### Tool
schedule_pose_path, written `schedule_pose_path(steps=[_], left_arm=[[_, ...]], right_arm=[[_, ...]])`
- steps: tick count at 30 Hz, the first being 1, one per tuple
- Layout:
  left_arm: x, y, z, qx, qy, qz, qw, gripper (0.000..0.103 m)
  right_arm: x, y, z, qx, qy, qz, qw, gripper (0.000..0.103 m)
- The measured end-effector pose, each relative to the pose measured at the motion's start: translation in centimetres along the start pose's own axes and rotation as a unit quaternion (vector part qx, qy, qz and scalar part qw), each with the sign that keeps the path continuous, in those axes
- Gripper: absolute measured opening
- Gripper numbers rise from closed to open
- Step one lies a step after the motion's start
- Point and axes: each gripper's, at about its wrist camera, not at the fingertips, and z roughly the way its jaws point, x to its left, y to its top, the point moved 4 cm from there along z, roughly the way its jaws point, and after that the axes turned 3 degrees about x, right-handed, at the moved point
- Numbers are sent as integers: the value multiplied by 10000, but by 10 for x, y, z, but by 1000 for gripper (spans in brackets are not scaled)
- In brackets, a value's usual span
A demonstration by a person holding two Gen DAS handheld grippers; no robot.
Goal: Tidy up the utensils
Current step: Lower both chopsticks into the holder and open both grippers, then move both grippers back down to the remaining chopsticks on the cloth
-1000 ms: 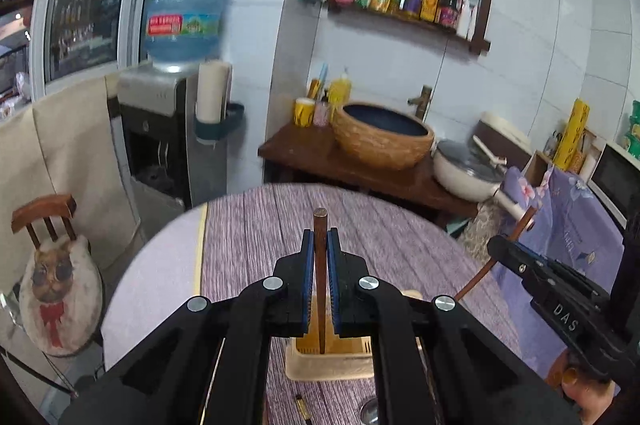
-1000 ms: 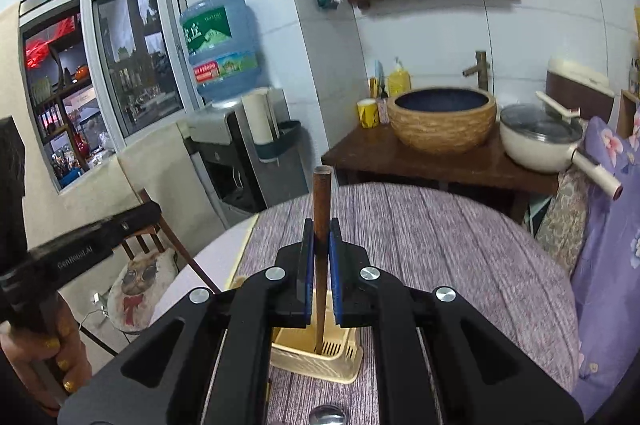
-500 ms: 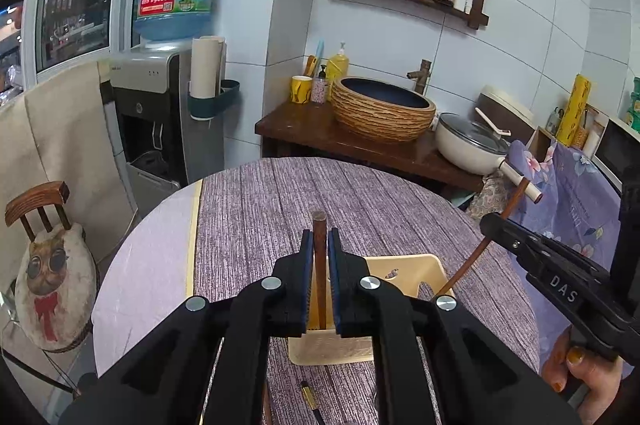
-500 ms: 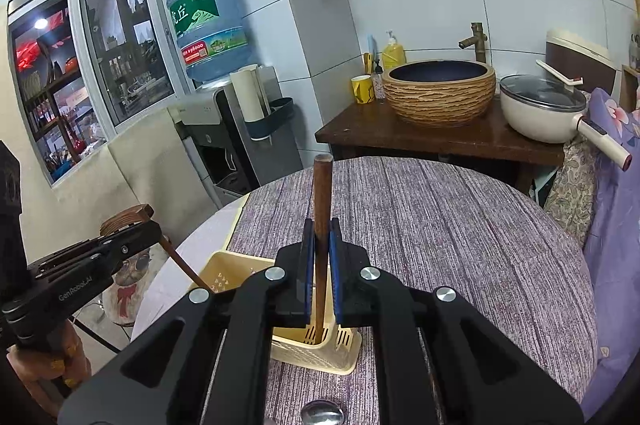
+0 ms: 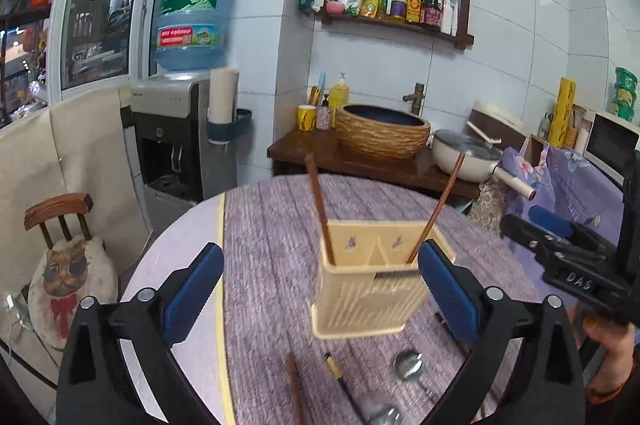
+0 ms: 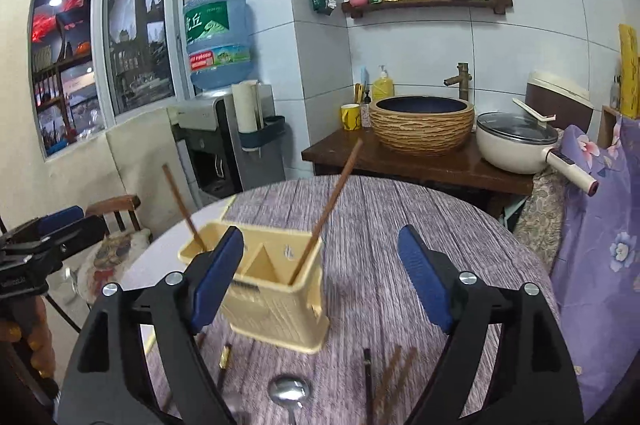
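Left wrist view, Mia: half a second ago the left gripper (image 5: 320,289) pinched a chopstick. Now it is wide and holds nothing.

Ben: The right gripper (image 6: 320,277) let go too, wide apart. Both chopsticks (image 5: 320,213) (image 6: 332,209) lean in the yellow holder (image 5: 368,301) mid-frame.

Mia: So two are put away. Spoons (image 5: 408,371) and more sticks (image 6: 394,373) wait at the bottom.

Two brown chopsticks (image 5: 320,209) leaning in cream holder (image 5: 366,299) between wide-spread left gripper (image 5: 320,295) fingers (image 5: 192,293)
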Motion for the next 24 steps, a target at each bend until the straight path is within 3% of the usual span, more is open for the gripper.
schedule_pose_path(steps=[9, 14, 18, 24], left_arm=[[39, -98, 30, 1096, 374, -135, 9932, 95], [41, -136, 48, 1634, 391, 33, 9858, 74], [43, -147, 54, 1821, 351, 29, 9826, 65], [39, -150, 60, 1919, 327, 88, 9808, 60]], right_arm=[[-27, -100, -2, 977, -408, -149, 9943, 79], [-36, -149, 17, 1671, -358, -259, 9849, 57], [-36, -164, 25, 1899, -290, -288, 9809, 47], [-29, -161, 48, 2150, -36, -489, 9754, 38]])
